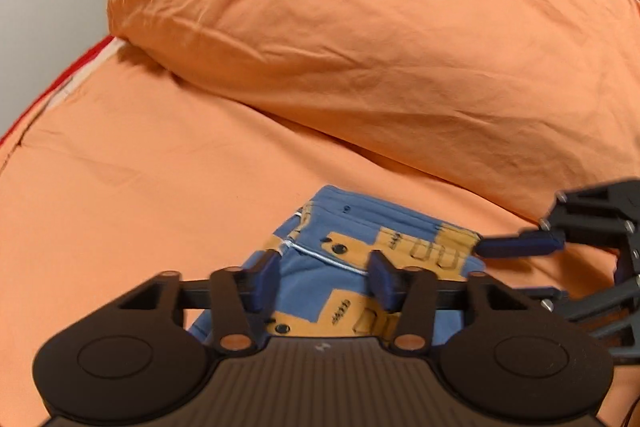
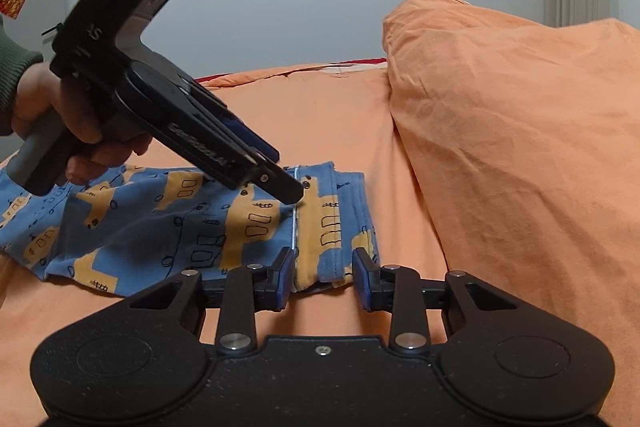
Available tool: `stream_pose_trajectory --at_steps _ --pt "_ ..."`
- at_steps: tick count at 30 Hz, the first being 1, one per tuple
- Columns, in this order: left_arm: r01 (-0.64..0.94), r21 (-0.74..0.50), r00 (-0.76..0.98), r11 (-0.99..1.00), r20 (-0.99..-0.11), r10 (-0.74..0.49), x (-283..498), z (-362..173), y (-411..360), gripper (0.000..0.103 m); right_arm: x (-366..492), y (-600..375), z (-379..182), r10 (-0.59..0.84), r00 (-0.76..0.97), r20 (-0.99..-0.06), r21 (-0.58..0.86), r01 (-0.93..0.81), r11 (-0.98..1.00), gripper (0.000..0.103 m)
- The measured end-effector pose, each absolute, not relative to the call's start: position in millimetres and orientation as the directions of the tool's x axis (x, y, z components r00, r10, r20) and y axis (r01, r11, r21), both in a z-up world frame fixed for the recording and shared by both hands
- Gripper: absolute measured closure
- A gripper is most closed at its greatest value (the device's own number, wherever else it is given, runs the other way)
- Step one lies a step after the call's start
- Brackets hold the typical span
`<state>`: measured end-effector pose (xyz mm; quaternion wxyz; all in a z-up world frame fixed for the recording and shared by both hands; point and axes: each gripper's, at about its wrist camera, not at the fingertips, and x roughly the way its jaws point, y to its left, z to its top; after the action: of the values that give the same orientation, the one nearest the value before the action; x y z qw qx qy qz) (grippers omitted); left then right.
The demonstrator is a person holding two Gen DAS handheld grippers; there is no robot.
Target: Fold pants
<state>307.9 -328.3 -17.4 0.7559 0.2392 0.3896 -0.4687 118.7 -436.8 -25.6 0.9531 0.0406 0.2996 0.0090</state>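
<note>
Pants (image 2: 192,223), blue with yellow bus print, lie flat on the orange bedsheet (image 1: 140,187), waistband end toward the right near the big orange duvet (image 1: 380,47), legs trailing left; a white cord (image 2: 295,227) crosses the fabric near the waistband.

Left gripper (image 1: 324,281) hangs over the waistband area, tongs partly open, pads either side of the cloth below but not pinching it; nothing held; a hand (image 2: 76,131) in a green sleeve (image 2: 12,67) carries it.

Right gripper (image 2: 322,279) sits at the near edge of the waistband, tongs partly open, the hem lying between the pads; pads look just clear of the cloth, so no grip judged; in the left wrist view one of its blue fingers lies low at the waistband's right corner.

Risks, as judgement: right tongs closing on only the top layer, so the fold drags one layer and skews; pads catching the bedsheet along with the hem and lifting it; left tongs snagging the cord instead of fabric; two grips at uneven spots giving a crooked fold; soft bed letting cloth bunch when pushed.
</note>
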Motion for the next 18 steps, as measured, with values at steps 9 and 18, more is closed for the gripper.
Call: stream_pose_trajectory --at_steps 9,18 --pt "0.875 -0.049 0.233 0.481 -0.829 -0.509 318 -20 -343 0.065 121 -438 -30 0.054 0.816 -0.575 0.107 0.010 0.994 0.077" --pt "0.880 0.059 0.310 0.471 -0.823 -0.476 303 -6 -357 0.097 122 -440 -28 0.061 0.823 -0.565 0.119 0.009 0.993 0.096"
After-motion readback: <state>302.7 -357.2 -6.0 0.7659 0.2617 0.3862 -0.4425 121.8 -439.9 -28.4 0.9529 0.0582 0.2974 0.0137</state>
